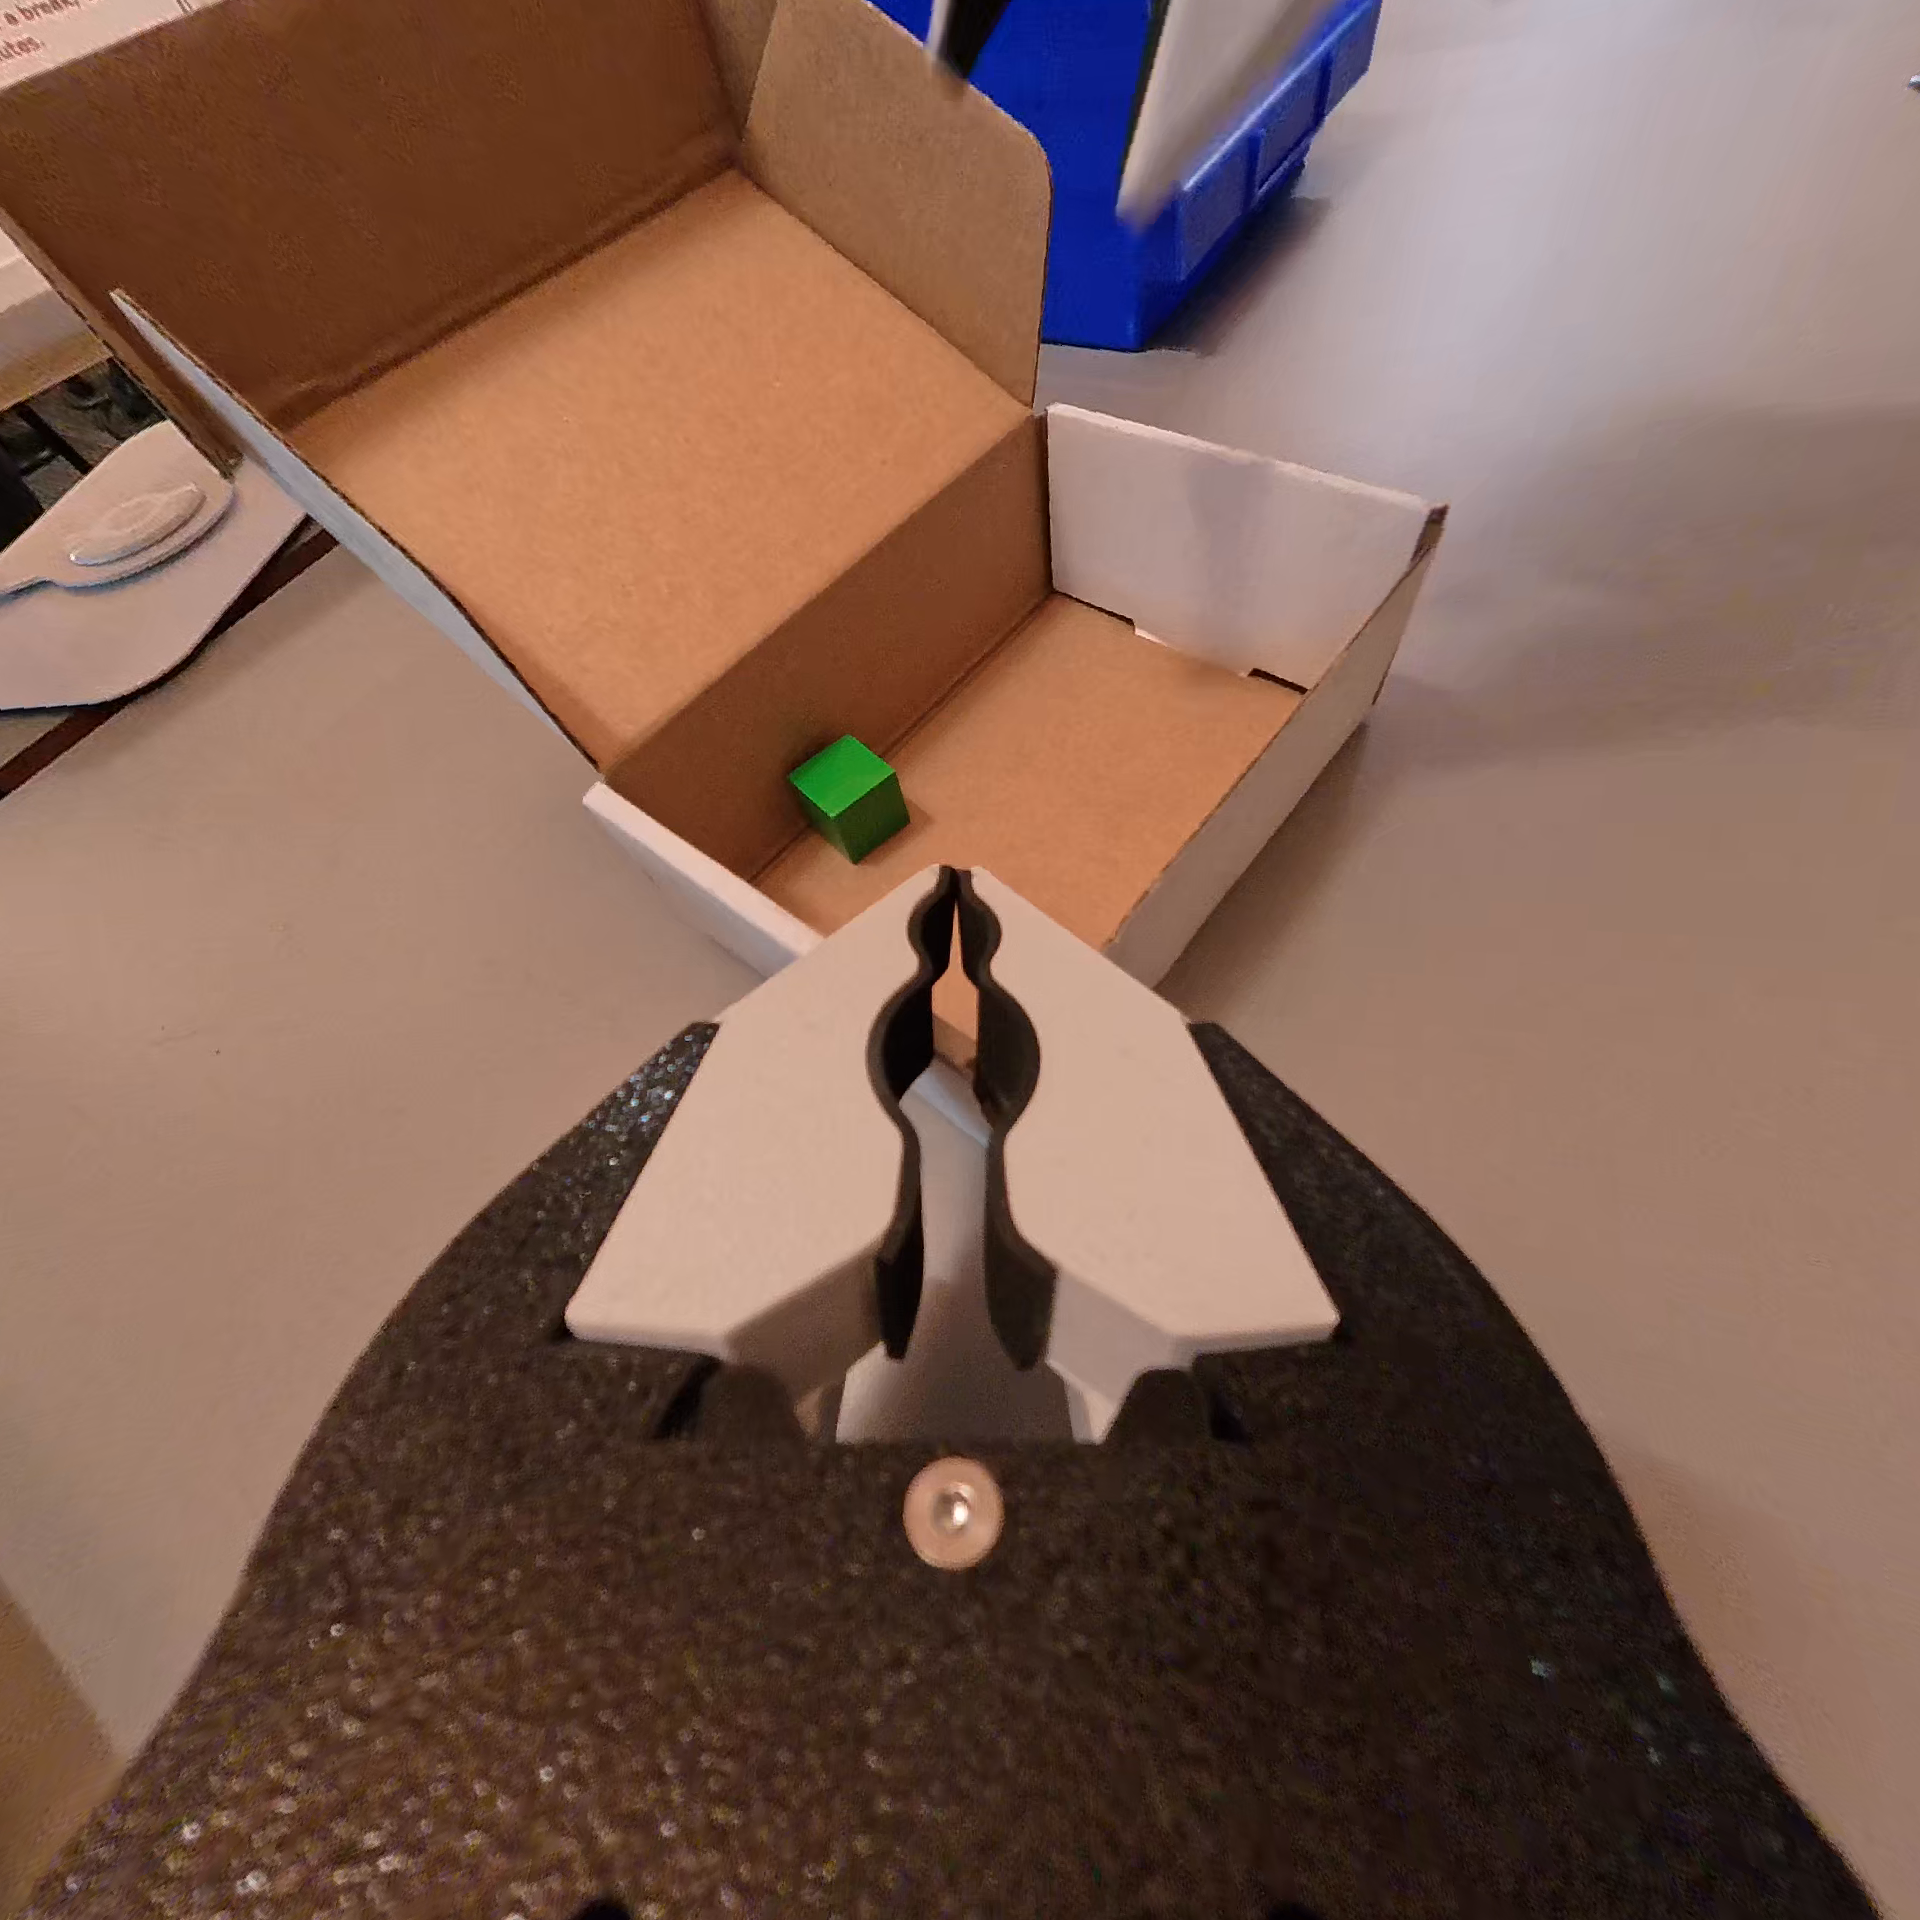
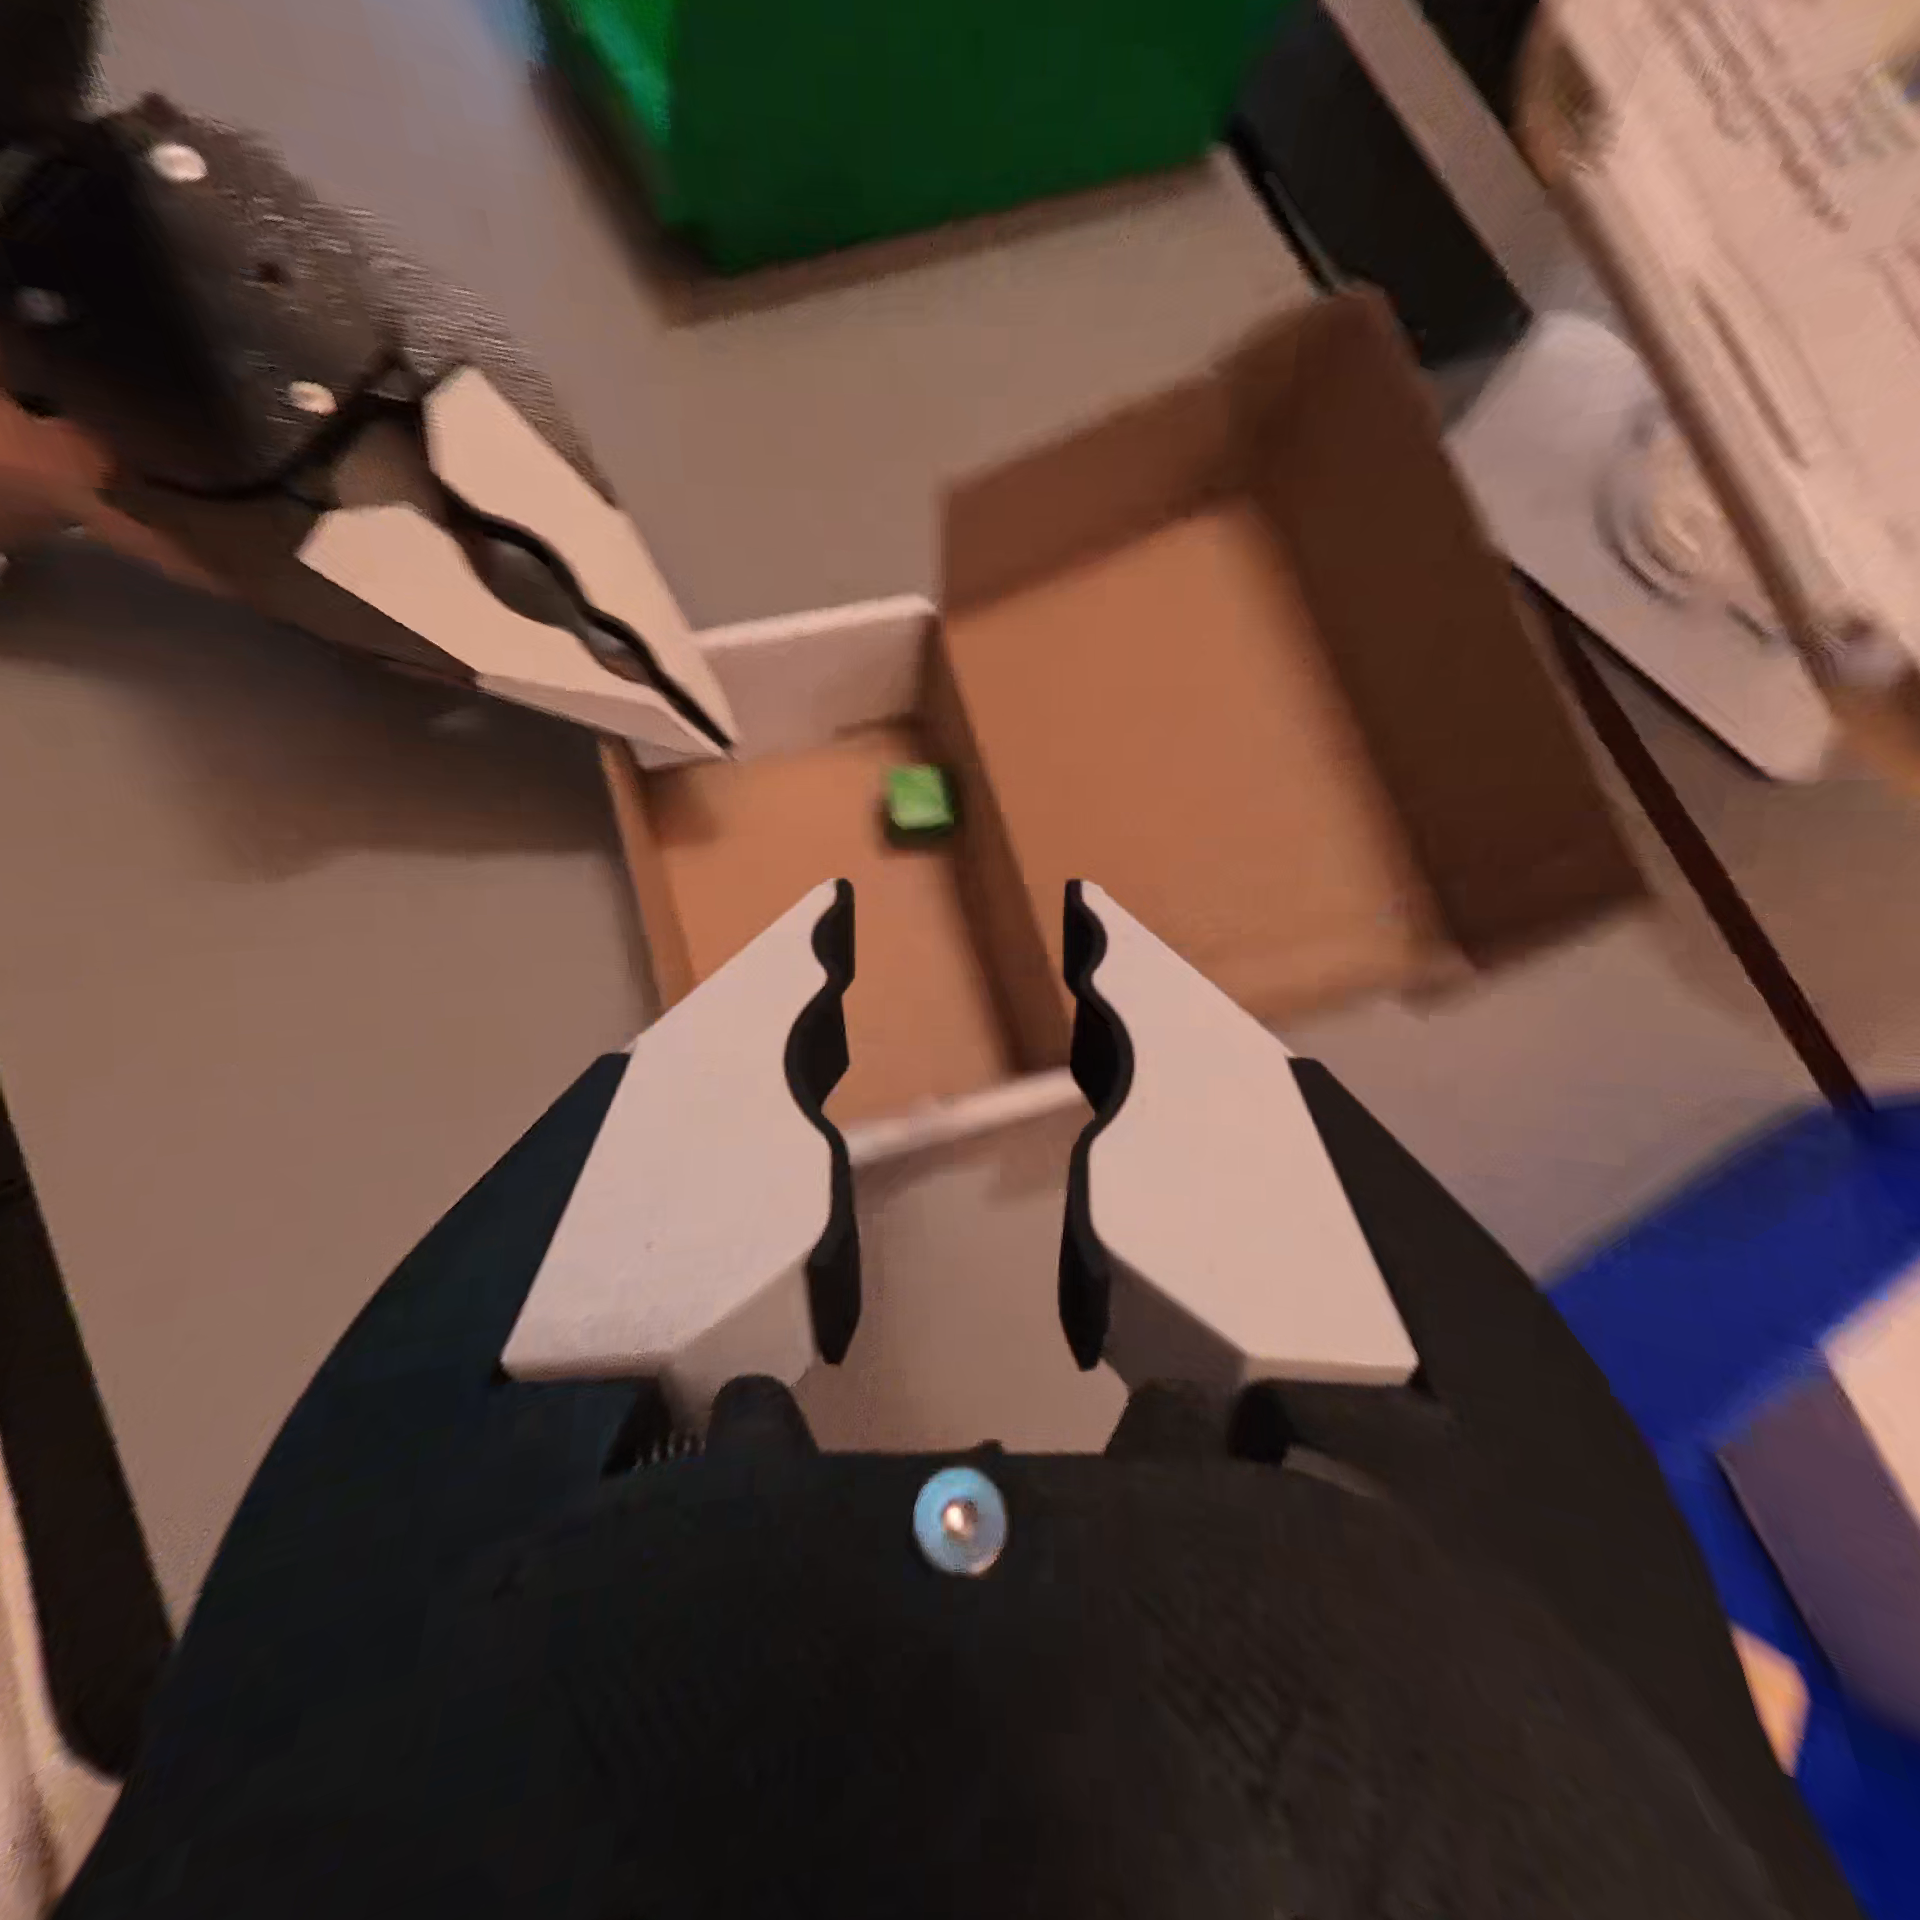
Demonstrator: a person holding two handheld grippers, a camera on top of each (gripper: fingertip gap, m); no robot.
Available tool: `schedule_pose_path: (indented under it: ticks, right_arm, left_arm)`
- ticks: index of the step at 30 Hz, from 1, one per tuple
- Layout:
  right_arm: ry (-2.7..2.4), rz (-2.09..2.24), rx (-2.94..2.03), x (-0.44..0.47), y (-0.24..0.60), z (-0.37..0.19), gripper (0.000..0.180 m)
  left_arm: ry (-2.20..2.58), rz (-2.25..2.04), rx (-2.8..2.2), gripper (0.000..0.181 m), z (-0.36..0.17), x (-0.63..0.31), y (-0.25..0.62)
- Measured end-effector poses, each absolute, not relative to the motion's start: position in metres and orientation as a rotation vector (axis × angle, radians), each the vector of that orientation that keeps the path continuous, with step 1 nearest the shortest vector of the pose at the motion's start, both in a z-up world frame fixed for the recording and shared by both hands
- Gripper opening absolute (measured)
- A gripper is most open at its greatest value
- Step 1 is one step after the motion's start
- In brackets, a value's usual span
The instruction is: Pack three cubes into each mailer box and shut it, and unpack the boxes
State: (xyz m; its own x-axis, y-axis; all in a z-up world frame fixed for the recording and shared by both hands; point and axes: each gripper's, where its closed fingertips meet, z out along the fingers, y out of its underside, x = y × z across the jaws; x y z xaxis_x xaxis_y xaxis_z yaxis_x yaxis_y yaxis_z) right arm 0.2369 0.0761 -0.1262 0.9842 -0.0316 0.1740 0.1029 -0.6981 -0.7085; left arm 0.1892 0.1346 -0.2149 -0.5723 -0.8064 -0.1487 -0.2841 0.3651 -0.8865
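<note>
Left gripper [image 1: 956, 883]: your jaws are pressed together, empty, tips over the box's near corner.
Right gripper [image 2: 958, 894]: your jaws are spread, nothing between, above the box's near wall.
Box [image 1: 1236, 520]: lid up, white rim.
Cube [image 1: 847, 795]: green, just ahead of your left tips, against the lid-side wall; rest of floor bare.
Blue bin [image 1: 1132, 281]: beyond the box.
Table [image 1: 1610, 935]: bare either side.

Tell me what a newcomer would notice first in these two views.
First, the lone green cube on the floor of the open mailer box, against the wall below the raised lid. Next, the two grippers over that box: the left gripper shut and empty at its near corner, the right gripper open above it. Then the bright bins on the table: a blue bin beyond the box and a green bin.
</note>
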Motion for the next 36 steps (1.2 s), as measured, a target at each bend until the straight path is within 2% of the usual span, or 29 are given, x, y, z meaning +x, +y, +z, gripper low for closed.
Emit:
schedule_pose_path:
  ticks: [4,7,14,18,23,26,27,28,33,36]
  right_arm:
    - [-0.131,-0.228,-2.491,0.224,0.122,-0.182,0.042]
    - [0.012,-0.259,-2.607,0.236,0.131,-0.21,0.041]
    - [0.521,-0.099,-2.448,0.229,0.139,-0.21,0.06]
    - [0.565,-0.08,-2.434,0.232,0.141,-0.213,0.066]
    - [0.598,-0.2,-2.484,0.261,0.121,-0.213,0.062]
    - [0.551,-0.089,-2.493,0.248,0.128,-0.214,0.057]
    - [0.537,-0.055,-2.476,0.242,0.134,-0.214,0.056]
    - [0.544,-0.039,-2.469,0.239,0.138,-0.215,0.053]
    - [0.62,-0.011,-2.499,0.242,0.146,-0.227,0.055]
    - [0.584,-0.039,-2.581,0.244,0.144,-0.234,0.049]
  left_arm:
    - [2.044,-1.159,-0.936,0.0,-0.215,0.189,0.135]
    - [2.043,-1.156,-0.934,0.0,-0.215,0.189,0.135]
    - [2.039,-1.153,-0.937,0.0,-0.215,0.19,0.135]
    - [2.002,-1.213,-1.104,0.001,-0.215,0.189,0.126]
    - [1.949,-1.234,-1.185,0.001,-0.212,0.191,0.103]
    - [1.892,-1.27,-1.094,0.012,-0.196,0.192,0.099]
    - [1.845,-1.278,-1.06,0.011,-0.184,0.193,0.104]
    - [1.817,-1.292,-1.02,0.0,-0.173,0.191,0.11]
    - [1.85,-1.356,-0.957,0.004,-0.146,0.176,0.137]
    - [1.797,-1.325,-0.974,0.003,-0.138,0.174,0.16]
